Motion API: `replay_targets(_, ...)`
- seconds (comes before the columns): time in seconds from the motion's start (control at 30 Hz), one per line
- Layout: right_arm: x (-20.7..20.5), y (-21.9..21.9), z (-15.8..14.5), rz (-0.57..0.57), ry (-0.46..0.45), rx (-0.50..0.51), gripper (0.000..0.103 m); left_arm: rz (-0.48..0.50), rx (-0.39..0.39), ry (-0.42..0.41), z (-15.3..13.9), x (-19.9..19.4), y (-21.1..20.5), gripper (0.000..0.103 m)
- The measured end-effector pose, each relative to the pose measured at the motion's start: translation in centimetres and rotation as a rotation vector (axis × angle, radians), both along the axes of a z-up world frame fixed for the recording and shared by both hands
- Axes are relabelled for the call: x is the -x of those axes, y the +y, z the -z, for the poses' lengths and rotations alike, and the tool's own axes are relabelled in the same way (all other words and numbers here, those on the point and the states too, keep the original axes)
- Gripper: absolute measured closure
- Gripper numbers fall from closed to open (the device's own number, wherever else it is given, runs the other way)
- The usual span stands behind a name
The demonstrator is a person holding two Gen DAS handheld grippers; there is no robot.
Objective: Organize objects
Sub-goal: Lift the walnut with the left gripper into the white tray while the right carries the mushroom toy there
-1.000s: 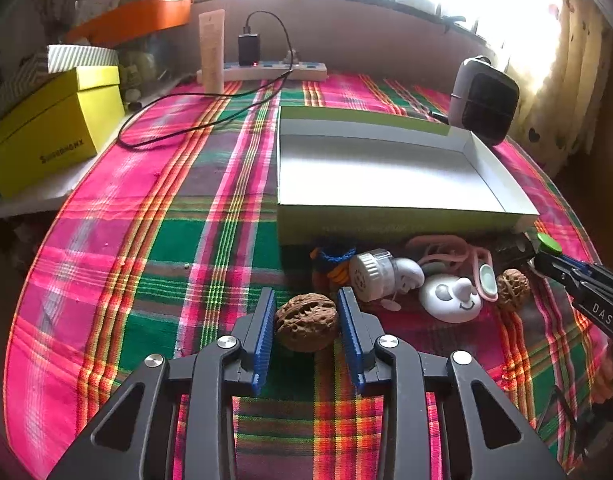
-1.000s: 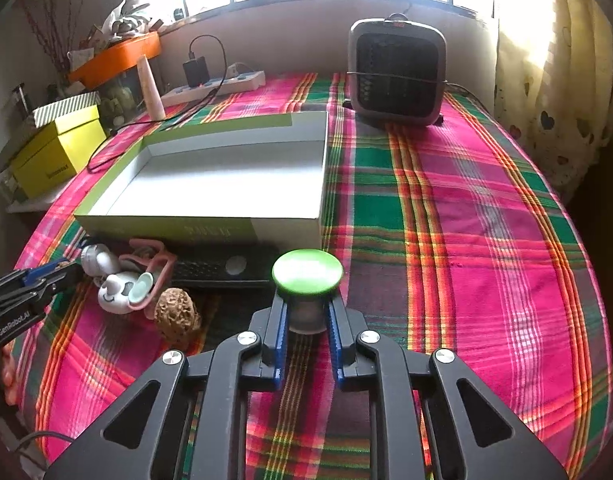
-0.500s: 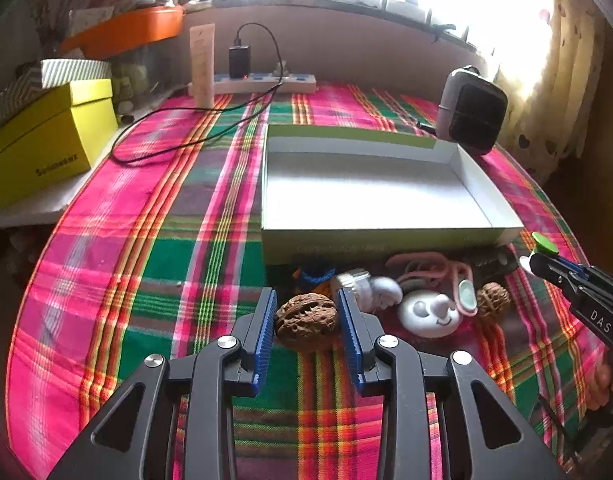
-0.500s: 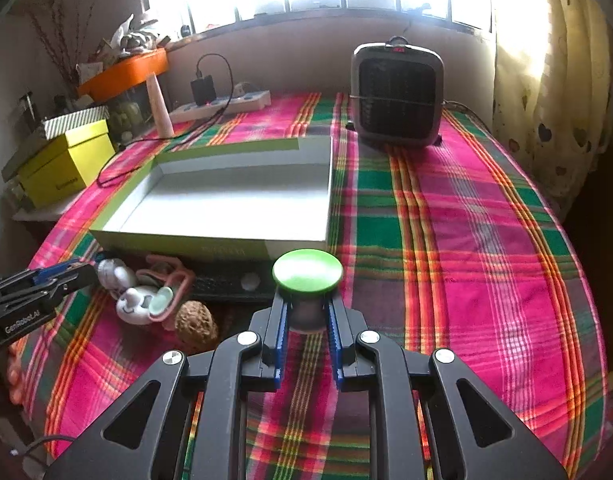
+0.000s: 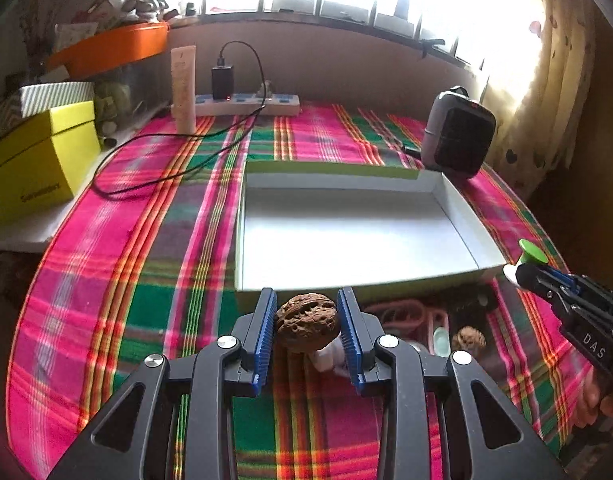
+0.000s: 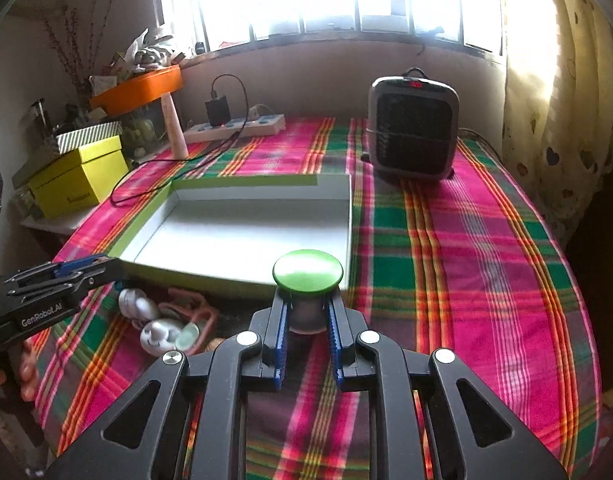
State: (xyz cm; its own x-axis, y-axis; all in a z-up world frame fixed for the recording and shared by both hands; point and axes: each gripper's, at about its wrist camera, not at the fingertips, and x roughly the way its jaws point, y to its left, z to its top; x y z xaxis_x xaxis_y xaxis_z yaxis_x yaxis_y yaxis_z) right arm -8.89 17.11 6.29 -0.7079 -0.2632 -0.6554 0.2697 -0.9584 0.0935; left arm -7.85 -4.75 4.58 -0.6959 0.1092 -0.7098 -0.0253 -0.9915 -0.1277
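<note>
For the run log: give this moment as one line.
left gripper: shut on walnut | right gripper: shut on green-capped item | box: empty

The left tongs (image 5: pixel 307 324) now carry the walnut (image 5: pixel 307 323) clear of the table (image 5: pixel 126 280), a second ago it sat on the cloth between them, and it hangs just short of the near wall of the white box (image 5: pixel 346 286). The right tongs (image 6: pixel 307 320) are higher too (green-capped bottle (image 6: pixel 307 272) clamped as before), its cap now over the box's near corner. The small toys (image 6: pixel 162 332) lie farther below both.
</note>
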Motion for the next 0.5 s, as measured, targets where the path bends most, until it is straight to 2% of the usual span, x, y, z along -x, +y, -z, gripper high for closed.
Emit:
replay_targets(0.2, 1.8, -1.1, -0.5, -0.018, 0.02, -0.009, 0.085, 0.002, -0.012, -0.008, -0.2, 2.1, -0.1, 0.073)
replay_targets(0.5, 5.5, -2.5, 0.1, -0.04, -0.006, -0.017, 0.085, 0.013, -0.018, -0.026, 0.0, 5.5, 0.1, 0.073)
